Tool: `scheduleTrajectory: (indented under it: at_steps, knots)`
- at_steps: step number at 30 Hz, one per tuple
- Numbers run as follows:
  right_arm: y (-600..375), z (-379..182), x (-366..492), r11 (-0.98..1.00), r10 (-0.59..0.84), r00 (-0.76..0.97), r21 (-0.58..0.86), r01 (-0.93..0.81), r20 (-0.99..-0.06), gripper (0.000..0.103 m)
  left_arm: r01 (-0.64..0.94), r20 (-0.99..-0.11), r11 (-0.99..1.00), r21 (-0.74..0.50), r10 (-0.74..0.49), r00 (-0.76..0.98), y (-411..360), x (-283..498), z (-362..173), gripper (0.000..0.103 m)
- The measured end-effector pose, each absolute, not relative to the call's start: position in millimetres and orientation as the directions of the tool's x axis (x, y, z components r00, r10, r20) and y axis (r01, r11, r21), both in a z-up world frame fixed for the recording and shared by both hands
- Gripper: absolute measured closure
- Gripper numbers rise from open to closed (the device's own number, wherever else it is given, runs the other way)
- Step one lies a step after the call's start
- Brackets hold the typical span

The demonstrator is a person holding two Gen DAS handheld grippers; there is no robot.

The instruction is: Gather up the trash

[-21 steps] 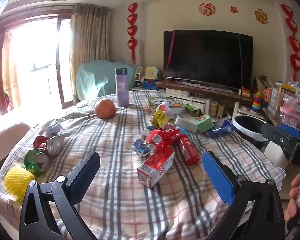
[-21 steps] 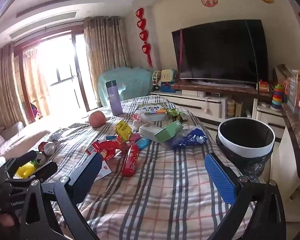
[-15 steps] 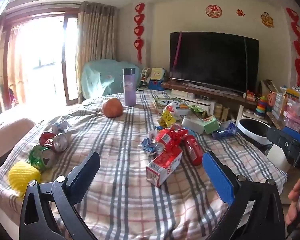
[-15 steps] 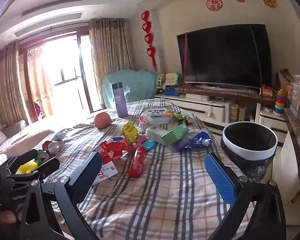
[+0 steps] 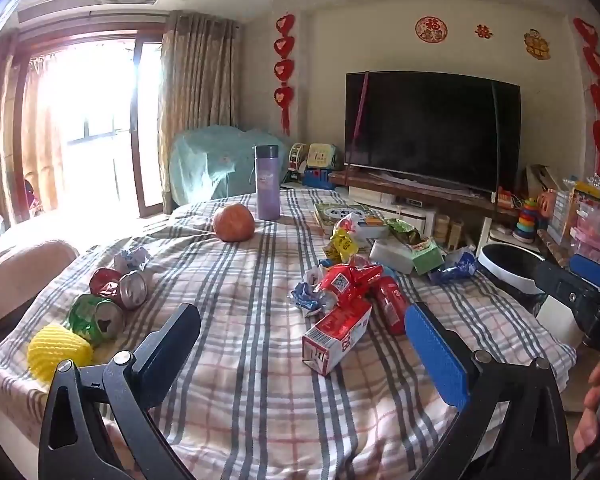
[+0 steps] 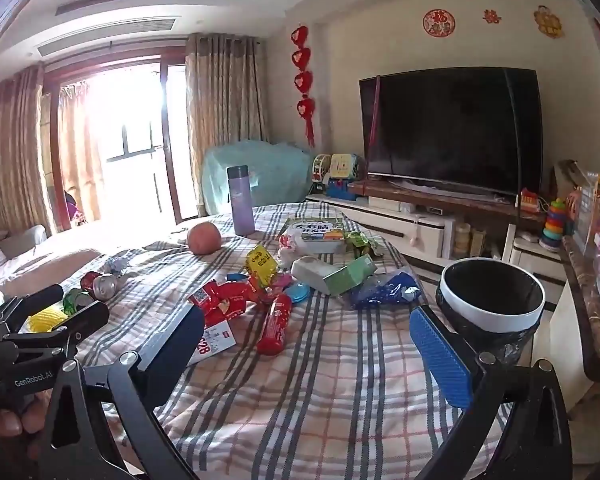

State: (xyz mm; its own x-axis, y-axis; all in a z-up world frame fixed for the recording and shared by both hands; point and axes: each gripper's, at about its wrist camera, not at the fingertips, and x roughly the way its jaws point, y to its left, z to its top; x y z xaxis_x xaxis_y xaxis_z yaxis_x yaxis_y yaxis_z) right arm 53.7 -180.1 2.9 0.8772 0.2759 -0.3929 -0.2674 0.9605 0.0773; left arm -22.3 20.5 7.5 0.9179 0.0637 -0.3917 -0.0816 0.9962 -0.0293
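Observation:
Trash lies on a plaid-covered table (image 5: 260,392): a red-and-white carton (image 5: 336,332), red wrappers (image 5: 348,280), a red can (image 5: 390,304), crushed cans (image 5: 112,300), a yellow foam net (image 5: 58,350), a green box (image 6: 348,278) and a blue bag (image 6: 384,290). A white-rimmed bin with a black liner (image 6: 492,304) stands off the table's right edge. My left gripper (image 5: 300,356) hangs open above the near table, nothing between its fingers. My right gripper (image 6: 306,354) is also open and empty, near the bin.
A purple bottle (image 5: 267,182) and an orange fruit (image 5: 234,222) stand at the table's far side. A TV (image 5: 432,128) on a low cabinet fills the back wall. A shelf with toys (image 6: 592,240) lines the right. A sofa (image 5: 16,272) sits left.
Both views have tilted up and shifted slightly, showing more ceiling. The trash has not moved and both grippers stay open.

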Motion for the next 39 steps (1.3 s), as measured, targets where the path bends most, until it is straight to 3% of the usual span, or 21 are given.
scheduleTrajectory:
  at_steps: [39]
  knots:
    - [-181.0, -6.8, 56.2, 0.96, 0.281, 0.873, 0.106, -0.26, -0.399, 0.0, -0.065, -0.406, 0.997, -0.036, 0.045, 0.913, 15.4, -19.6, -0.1, 0.001]
